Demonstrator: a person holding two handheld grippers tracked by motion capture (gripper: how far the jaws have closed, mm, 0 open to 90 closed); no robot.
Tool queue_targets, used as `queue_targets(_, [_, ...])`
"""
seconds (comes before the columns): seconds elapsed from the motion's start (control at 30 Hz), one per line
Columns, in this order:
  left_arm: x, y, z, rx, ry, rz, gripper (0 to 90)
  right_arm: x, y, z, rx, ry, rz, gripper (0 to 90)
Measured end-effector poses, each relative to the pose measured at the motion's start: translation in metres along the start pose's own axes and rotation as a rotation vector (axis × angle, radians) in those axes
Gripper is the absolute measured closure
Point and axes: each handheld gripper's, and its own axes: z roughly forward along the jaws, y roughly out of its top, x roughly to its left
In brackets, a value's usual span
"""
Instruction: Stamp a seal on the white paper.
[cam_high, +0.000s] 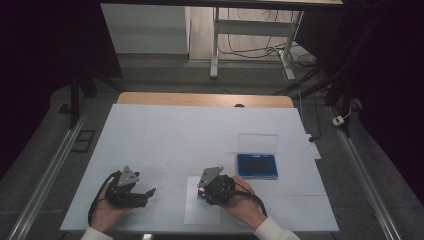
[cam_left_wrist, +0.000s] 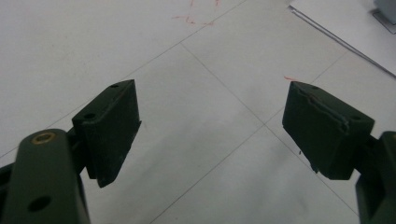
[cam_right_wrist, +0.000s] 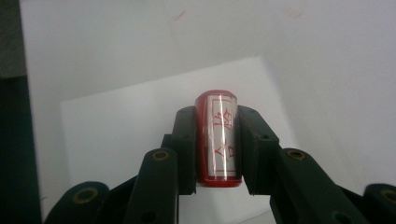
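Right gripper (cam_right_wrist: 218, 149): fingers clamped on a red stamp (cam_right_wrist: 219, 140) above white paper (cam_high: 192, 212). Left gripper (cam_left_wrist: 210, 126): fingers apart over the tabletop (cam_high: 175, 135).

Dim room, bright table, soft focus

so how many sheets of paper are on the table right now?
1. The paper sheet lies at the near edge of the table, under the right gripper, which holds a red stamp. None seems hidden.
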Motion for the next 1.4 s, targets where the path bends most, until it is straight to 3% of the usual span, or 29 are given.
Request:
queue_targets(0.07, [0.001, 0.000, 0.000, 0.000, 0.002, 0.000, 19.2, -0.007, -0.001, -0.009, -0.068, 0.044, 0.056, 69.7])
queue_targets(0.2, [0.001, 0.000, 0.000, 0.003, 0.001, 0.001, 19.2, -0.020, -0.007, -0.029, -0.171, 0.055, 0.144, 69.6])
queue_targets(0.4, [0.001, 0.000, 0.000, 0.001, 0.003, 0.000, 19.2, -0.033, -0.015, -0.045, -0.221, 0.032, 0.207, 69.4])
queue_targets(0.6, [0.001, 0.000, 0.000, 0.003, 0.001, 0.001, 19.2, -0.040, -0.019, -0.054, -0.245, 0.011, 0.220, 69.4])
queue_targets(1.4, [-0.001, 0.001, 0.000, 0.000, 0.003, 0.009, 19.2, -0.059, -0.032, -0.078, -0.256, -0.095, 0.265, 69.4])
